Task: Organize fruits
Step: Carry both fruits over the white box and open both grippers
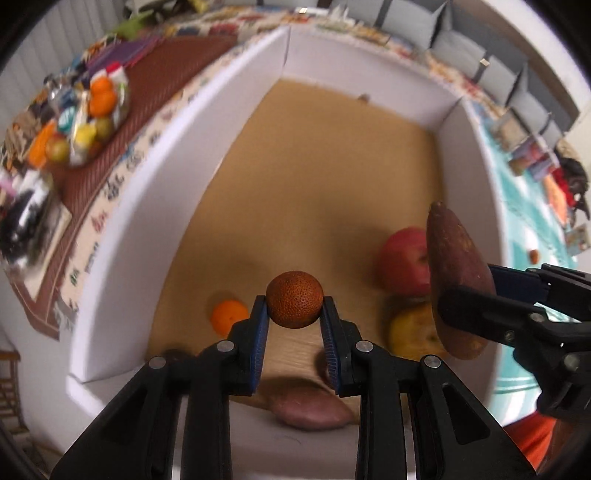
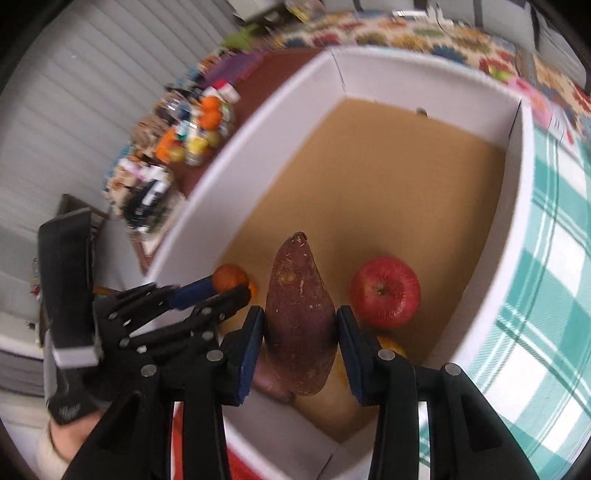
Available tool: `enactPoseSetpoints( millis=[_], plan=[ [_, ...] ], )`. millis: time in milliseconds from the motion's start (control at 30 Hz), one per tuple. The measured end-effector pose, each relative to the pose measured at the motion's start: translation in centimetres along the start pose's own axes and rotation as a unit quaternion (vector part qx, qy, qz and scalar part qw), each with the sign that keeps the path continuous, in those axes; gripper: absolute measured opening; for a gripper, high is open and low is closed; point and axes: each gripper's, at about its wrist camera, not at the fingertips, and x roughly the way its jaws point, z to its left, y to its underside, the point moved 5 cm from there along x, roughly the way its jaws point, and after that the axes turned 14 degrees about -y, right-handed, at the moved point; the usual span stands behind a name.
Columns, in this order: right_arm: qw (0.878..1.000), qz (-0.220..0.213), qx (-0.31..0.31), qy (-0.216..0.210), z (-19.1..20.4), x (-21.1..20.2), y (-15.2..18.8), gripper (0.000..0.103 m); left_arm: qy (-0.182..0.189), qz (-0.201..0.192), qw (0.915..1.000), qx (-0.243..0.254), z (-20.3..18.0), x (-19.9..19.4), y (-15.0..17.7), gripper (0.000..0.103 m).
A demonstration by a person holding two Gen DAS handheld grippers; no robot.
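My left gripper (image 1: 294,314) is shut on a small round brown-orange fruit (image 1: 294,299) and holds it above the white box (image 1: 155,206) with a cardboard floor. My right gripper (image 2: 300,325) is shut on a long purple sweet potato (image 2: 300,317), also above the box; it shows at the right of the left wrist view (image 1: 456,280). In the box lie a red apple (image 2: 386,297), an orange (image 1: 228,316), a yellow fruit (image 1: 413,332) and another sweet potato (image 1: 310,410).
A heap of fruit and packets (image 1: 85,118) lies on the brown mat left of the box. A teal checked cloth (image 2: 554,258) covers the table to the right. A patterned cloth (image 2: 406,33) lies behind the box.
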Motion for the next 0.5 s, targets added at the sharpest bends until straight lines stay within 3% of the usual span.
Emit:
enactPoseSetpoints(
  millis=[233,333,367,500],
  plan=[
    [1.000,0.019,0.015,0.018,-2.0,4.2,0.0,0.041,-0.012,0.037,0.9992,-0.010,0.0,3.0,0.4,0.030],
    [1.000,0.013,0.010,0.016,-1.8,4.3,-0.2,0.043,-0.013,0.034,0.9991,-0.021,0.5,3.0,0.5,0.045],
    [1.000,0.010,0.007,0.016,-1.7,3.9,-0.3,0.046,-0.014,0.028,0.9991,-0.027,0.8,2.4,0.4,0.054],
    [0.999,-0.038,-0.021,0.002,-0.4,-0.4,-0.5,0.048,-0.007,-0.041,0.9977,-0.054,1.2,-2.5,-0.7,0.066]
  ],
)
